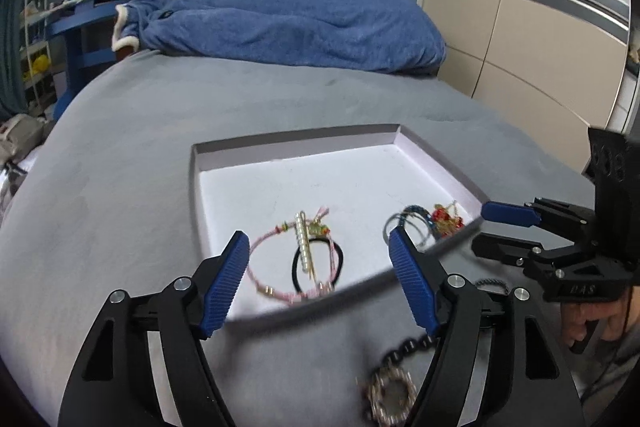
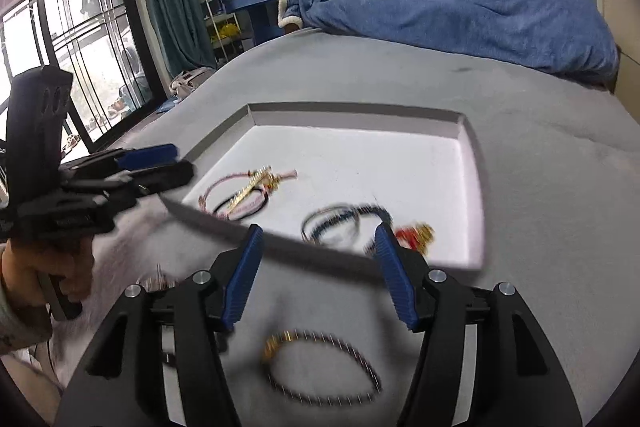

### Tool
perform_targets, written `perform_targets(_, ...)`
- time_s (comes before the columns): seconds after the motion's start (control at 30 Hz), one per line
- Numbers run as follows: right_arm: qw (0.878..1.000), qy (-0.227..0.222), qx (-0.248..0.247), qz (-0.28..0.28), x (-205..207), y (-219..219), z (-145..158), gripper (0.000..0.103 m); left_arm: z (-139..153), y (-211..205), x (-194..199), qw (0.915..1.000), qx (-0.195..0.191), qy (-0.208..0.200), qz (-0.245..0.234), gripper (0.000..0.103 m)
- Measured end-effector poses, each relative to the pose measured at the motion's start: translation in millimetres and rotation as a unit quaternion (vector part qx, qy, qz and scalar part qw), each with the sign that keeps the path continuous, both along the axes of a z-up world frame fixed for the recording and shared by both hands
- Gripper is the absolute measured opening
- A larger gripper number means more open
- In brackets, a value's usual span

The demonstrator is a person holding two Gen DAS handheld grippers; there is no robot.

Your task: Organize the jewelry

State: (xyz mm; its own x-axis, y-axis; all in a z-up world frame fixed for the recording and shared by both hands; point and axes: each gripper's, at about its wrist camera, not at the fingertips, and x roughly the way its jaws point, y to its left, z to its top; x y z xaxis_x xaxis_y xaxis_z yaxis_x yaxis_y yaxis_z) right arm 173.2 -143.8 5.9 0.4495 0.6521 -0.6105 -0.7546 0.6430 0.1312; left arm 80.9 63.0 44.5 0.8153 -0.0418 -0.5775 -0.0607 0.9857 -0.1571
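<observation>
A: What is in the white tray [image 1: 240, 163]?
B: A pink bracelet [image 1: 264, 267] and a pearl clip [image 1: 301, 243].
A: The grippers?
B: The left gripper [image 1: 316, 281] and the right gripper [image 2: 318, 273] both stand open, empty; a beaded bracelet [image 2: 320, 367] lies on the bed below the right jaws.

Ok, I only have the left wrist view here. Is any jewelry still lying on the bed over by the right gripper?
Observer: Yes. A dark beaded bracelet with a gold clasp lies on the grey bedspread, framed between that gripper's fingers.
Operator: Is it touching the tray?
Observer: No, it lies clear of the tray, on the side nearer the camera.
Operator: Is the right gripper carrying anything?
Observer: No. The right gripper is wide open with nothing between its pads.
</observation>
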Motion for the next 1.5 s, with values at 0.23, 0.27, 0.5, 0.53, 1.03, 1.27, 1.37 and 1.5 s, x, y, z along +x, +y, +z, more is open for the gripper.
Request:
perform_targets(0.23, 0.999, 0.033, -0.010, -0.025, -13.5, -43.1, -20.3, 0.061, -12.7, -6.7, -43.8, 0.9999, -0.008, 0.000, -0.013, 0.075)
perform_targets(0.27, 0.999, 0.037, -0.012, -0.029, -14.6, -47.1, -23.4, 0.061, -16.2, -7.9, -50.3, 0.9998, -0.010, 0.003, -0.015, 0.075)
perform_targets(0.5, 0.998, 0.045, -0.016, -0.046, -23.1, -62.5, -34.5, 0.071, -27.9, -14.5, -79.3, 0.9986, -0.029, 0.004, -0.045, 0.075)
perform_targets(0.53, 0.998, 0.045, -0.020, -0.045, -23.3, -61.1, -35.3, 0.072, -26.2, -16.4, -79.5, 0.9983, -0.028, 0.003, -0.052, 0.075)
perform_targets(1.03, 0.997, 0.052, -0.036, -0.050, -19.8, -58.1, -40.2, 0.072, -41.8, -62.9, -51.5, 0.9901, 0.078, 0.064, -0.098, 0.026)
perform_targets(1.27, 0.997, 0.055, -0.032, -0.049, -18.3, -58.4, -40.7, 0.072, -20.9, -60.4, -56.8, 0.9931, 0.036, 0.030, -0.108, 0.005)
perform_targets(1.37, 0.997, 0.056, -0.031, -0.050, -18.3, -59.4, -40.8, 0.072, -4.2, -65.7, -55.1, 0.9919, 0.019, 0.004, -0.126, 0.005)
perform_targets(1.5, 0.997, 0.057, -0.029, -0.050, -18.0, -59.5, -41.0, 0.072, 17.0, -77.8, -51.2, 0.9882, 0.003, -0.026, -0.151, 0.005)
